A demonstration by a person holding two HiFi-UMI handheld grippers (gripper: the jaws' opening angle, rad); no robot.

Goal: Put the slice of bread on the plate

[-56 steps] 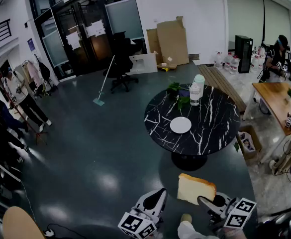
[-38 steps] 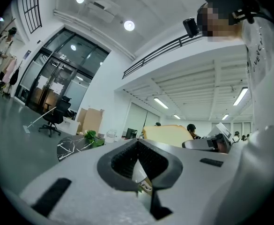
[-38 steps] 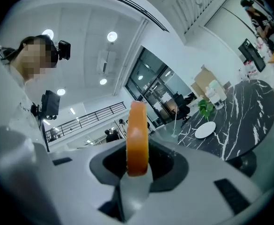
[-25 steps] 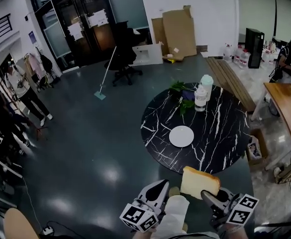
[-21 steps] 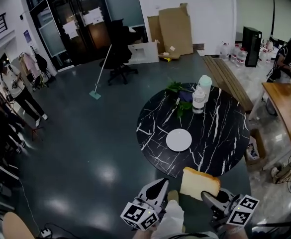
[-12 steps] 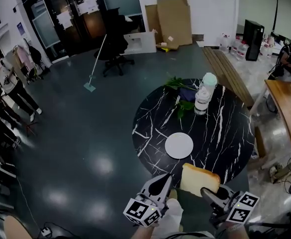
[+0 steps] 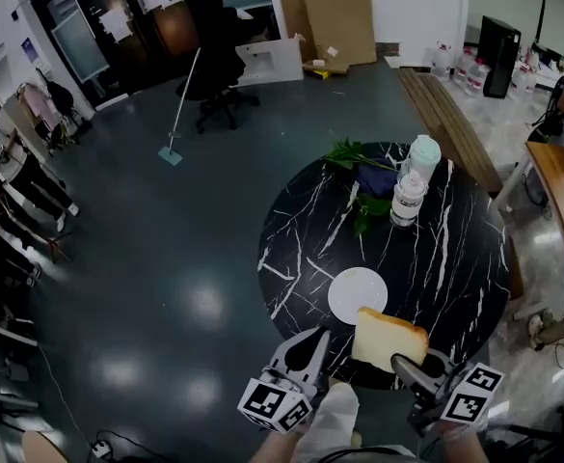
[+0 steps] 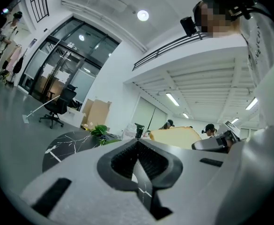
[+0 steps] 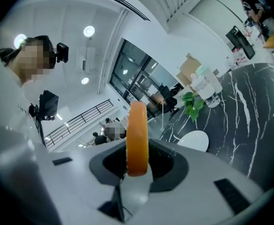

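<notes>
The slice of bread (image 7: 388, 340), pale with a tan crust, stands on edge in my right gripper (image 7: 398, 361), which is shut on its lower end. In the right gripper view the bread (image 9: 137, 139) rises edge-on between the pads. It hangs over the near rim of the round black marble table (image 7: 291, 249), just right of the white plate (image 7: 357, 295), which lies bare. The plate (image 9: 193, 139) also shows beyond the right gripper (image 9: 137, 168). My left gripper (image 7: 317, 337) is shut and holds nothing, left of the bread at the table's near edge. Its ribbed pads (image 8: 127, 159) meet in a point.
At the table's far side stand a clear bottle (image 7: 408, 199), a lidded cup (image 7: 423, 152) and green leaves (image 7: 354, 154). An office chair (image 7: 216, 70) and a mop (image 7: 177, 114) are on the floor beyond. People (image 7: 12, 177) stand at left; a wooden table (image 7: 563, 186) is at right.
The table has come much closer. Both grippers have moved forward toward it, and the bread now overlaps its near rim beside the plate. The right gripper's hold on the bread is unchanged.
</notes>
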